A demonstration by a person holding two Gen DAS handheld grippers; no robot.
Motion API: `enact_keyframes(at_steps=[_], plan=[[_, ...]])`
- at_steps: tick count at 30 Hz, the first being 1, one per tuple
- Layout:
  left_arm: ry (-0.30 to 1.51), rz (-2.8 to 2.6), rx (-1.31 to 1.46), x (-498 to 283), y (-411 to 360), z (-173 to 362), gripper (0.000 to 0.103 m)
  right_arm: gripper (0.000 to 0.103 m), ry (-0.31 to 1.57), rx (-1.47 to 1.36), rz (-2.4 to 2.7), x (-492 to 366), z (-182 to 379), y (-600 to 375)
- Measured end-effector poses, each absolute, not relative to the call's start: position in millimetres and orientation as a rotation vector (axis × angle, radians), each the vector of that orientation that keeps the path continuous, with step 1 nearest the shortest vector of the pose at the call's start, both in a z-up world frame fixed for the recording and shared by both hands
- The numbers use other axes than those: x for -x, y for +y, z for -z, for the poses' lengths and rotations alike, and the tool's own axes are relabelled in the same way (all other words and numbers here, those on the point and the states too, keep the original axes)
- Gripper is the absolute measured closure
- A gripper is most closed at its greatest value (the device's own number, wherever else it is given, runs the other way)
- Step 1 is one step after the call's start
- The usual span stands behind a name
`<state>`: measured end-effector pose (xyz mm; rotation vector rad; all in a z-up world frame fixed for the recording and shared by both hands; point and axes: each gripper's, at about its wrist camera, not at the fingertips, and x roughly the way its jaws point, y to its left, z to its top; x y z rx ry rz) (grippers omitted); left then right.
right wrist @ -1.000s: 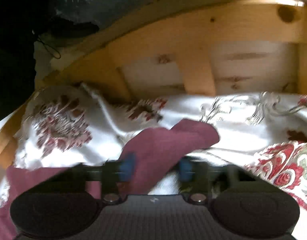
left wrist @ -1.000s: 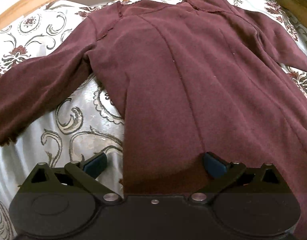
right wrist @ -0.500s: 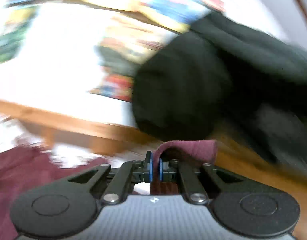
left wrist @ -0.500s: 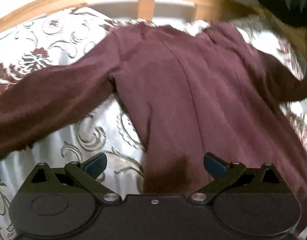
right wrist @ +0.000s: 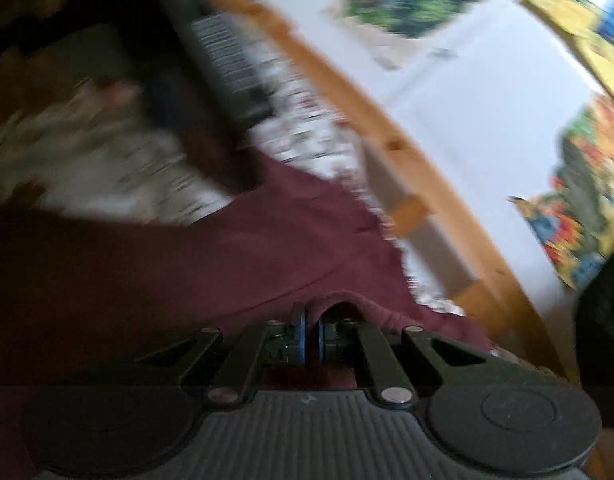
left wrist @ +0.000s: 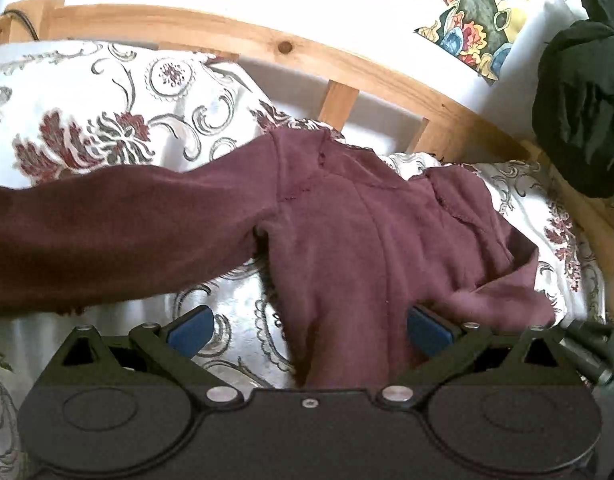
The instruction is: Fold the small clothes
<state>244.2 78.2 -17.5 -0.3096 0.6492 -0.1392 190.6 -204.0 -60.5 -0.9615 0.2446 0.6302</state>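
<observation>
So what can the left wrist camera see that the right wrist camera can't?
Only the left wrist view shows the left hand-held gripper open over the maroon top's hem, and one long sleeve stretched out on the flowery bedspread. Only the right wrist view shows the right hand-held gripper shut on a fold of the top. Both show the top, the wooden bed frame and colourful wall pictures.

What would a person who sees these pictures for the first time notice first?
Probably the maroon long-sleeved top, spread on a white bedspread with a floral pattern in front of a wooden bed frame. One sleeve lies stretched out to the left, while the other is folded over the body of the garment. The right gripper is shut on a fold of that cloth, and the left gripper is open above the lower part.
</observation>
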Motion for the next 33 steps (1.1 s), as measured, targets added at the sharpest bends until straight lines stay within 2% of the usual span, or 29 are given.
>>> enact_keyframes(at_steps=[5,6,7,9,15,17,19,24,29,33], plan=[[0.677,0.149,0.304,-249,76,27,0.001,0.092,0.303,1.183,-0.756,-173,89,-191],[0.681,0.148,0.300,-250,75,29,0.001,0.085,0.298,1.203,-0.766,-170,92,-191],[0.682,0.149,0.299,-250,76,29,0.001,0.068,0.308,1.202,-0.776,-168,93,-191],[0.685,0.151,0.298,-251,76,30,0.001,0.053,0.349,1.133,-0.782,-166,88,-192],[0.676,0.173,0.315,-251,77,32,0.001,0.045,0.431,0.941,-0.799,-176,67,-194],[0.683,0.186,0.303,-251,75,35,0.001,0.038,0.443,0.940,-0.809,-176,60,-198],[0.698,0.203,0.277,-253,71,40,0.001,0.022,0.445,0.899,-0.770,-180,48,-213],[0.747,0.229,0.192,-256,52,57,0.001,0.020,0.499,0.662,-0.514,-235,19,-266],[0.810,0.187,0.061,-260,32,74,0.001,0.020,0.587,0.280,-0.281,-316,3,-330],[0.805,0.178,0.016,-261,29,81,0.001,0.033,0.631,0.039,-0.245,-369,7,-370]])
